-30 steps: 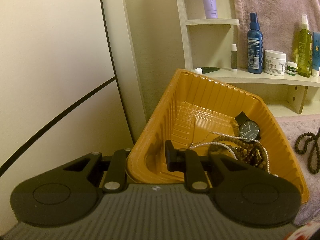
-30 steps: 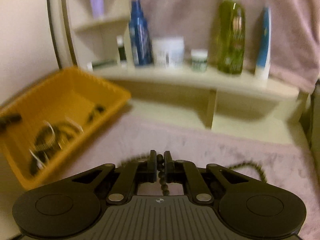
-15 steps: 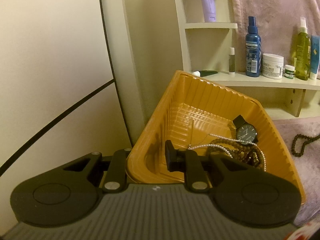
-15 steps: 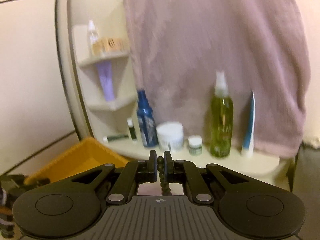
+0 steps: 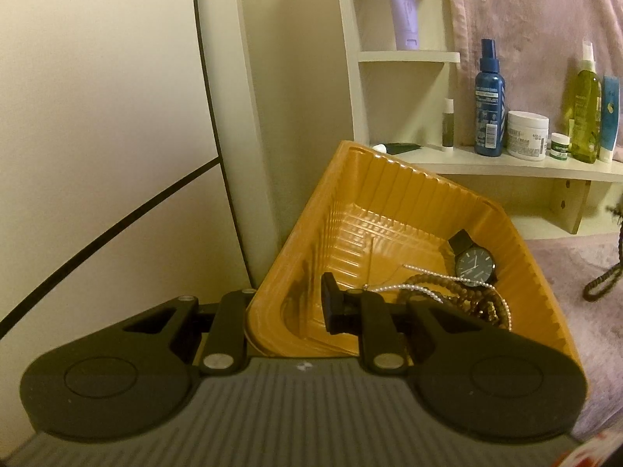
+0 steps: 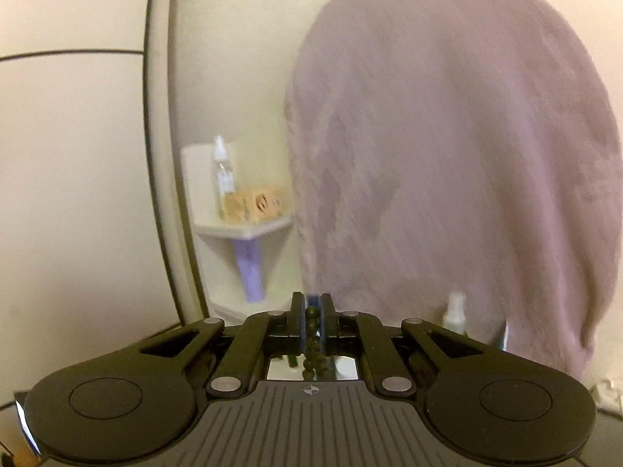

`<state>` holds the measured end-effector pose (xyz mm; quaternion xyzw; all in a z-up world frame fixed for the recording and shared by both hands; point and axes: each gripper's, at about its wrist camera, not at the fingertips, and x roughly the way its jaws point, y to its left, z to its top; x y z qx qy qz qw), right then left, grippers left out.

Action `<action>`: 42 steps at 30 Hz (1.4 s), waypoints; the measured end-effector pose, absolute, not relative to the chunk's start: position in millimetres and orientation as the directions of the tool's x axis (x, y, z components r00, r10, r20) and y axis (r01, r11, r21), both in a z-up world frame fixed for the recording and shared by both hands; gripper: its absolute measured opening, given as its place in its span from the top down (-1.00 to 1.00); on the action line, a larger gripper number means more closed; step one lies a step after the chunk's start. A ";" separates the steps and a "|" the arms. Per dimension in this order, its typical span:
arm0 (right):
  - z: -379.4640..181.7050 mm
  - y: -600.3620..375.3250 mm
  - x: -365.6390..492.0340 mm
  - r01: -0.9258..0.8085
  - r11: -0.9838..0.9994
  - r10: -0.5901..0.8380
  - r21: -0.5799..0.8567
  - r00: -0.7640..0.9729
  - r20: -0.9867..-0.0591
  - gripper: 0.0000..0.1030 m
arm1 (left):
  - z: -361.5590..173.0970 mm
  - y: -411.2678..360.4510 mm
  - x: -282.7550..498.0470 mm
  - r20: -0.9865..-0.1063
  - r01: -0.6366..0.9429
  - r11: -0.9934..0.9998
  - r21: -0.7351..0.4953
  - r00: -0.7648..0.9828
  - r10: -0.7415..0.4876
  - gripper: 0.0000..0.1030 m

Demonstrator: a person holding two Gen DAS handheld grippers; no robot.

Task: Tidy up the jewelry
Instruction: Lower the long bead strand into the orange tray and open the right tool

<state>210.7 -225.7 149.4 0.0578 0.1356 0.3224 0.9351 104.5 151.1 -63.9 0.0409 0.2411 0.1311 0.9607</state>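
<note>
My right gripper (image 6: 310, 313) is clamped tight on a dark bead strand (image 6: 310, 344), the beads pinched between the pads and trailing down behind them out of view. Ahead of it hangs a pinkish towel (image 6: 459, 163), blurred, with a small corner shelf (image 6: 245, 229) to its left and a lilac tube (image 6: 249, 272) below that. My left gripper (image 5: 286, 307) grips the near wall of the orange tray (image 5: 389, 194): one finger inside, the other outside, the wall squeezed between them, tray tipped up. Inside the tray lie a black watch (image 5: 473, 266), a pearl strand (image 5: 405, 290) and a heap of brown beaded bracelets (image 5: 471, 299), all gathered at the right side. Off at the right edge, a dark bead loop (image 5: 603, 284) dangles over the pink cloth surface (image 5: 564, 260). Behind, a shelf (image 5: 506, 163) carries a blue spray bottle (image 5: 488, 97), a white jar (image 5: 527, 135) and a green bottle (image 5: 586, 105).
</note>
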 end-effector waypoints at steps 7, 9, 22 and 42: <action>188.0 -212.9 211.5 -0.628 0.758 0.652 0.178 0.738 -0.174 0.87 | -63.3 152.2 103.2 -0.448 -0.228 0.965 0.131 0.854 0.263 0.66; 197.6 -208.1 212.7 -0.641 0.747 0.664 0.175 0.729 -0.165 0.87 | -63.3 152.3 103.6 -0.449 -0.229 0.965 0.128 0.854 0.262 0.66; 258.6 -171.7 221.7 -0.727 0.671 0.740 0.149 0.671 -0.058 0.88 | -62.6 152.8 104.1 -0.447 -0.228 0.966 0.121 0.857 0.258 0.66; 191.9 -71.0 244.4 -0.818 0.510 0.858 0.265 0.464 -0.220 0.87 | -62.0 153.2 102.9 -0.444 -0.227 0.967 0.116 0.859 0.255 0.66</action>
